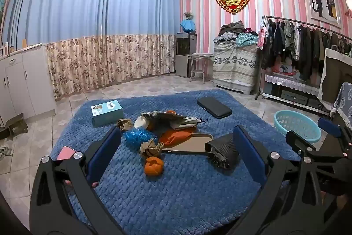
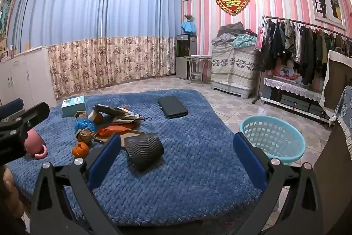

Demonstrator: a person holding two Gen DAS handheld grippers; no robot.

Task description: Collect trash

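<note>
Blue rug; turquoise basket; orange peel.

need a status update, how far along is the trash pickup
Done: nothing visibly; the teal basket looks empty. In hand: nothing; the left gripper and right gripper are both open above the blue rug. Left: the orange peel, crumpled brown paper, blue wrapper and black ridged cup.

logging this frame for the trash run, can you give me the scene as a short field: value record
surface: blue rug on tiled floor
bin: light blue basket, on the floor off the rug's right edge
trash pile: orange peel, crumpled brown paper, blue plastic wad, orange bag
nearest item: black ribbed cup, lying on its side
other items: teal box, black case
left gripper: open, holding nothing
right gripper: open, holding nothing
</note>
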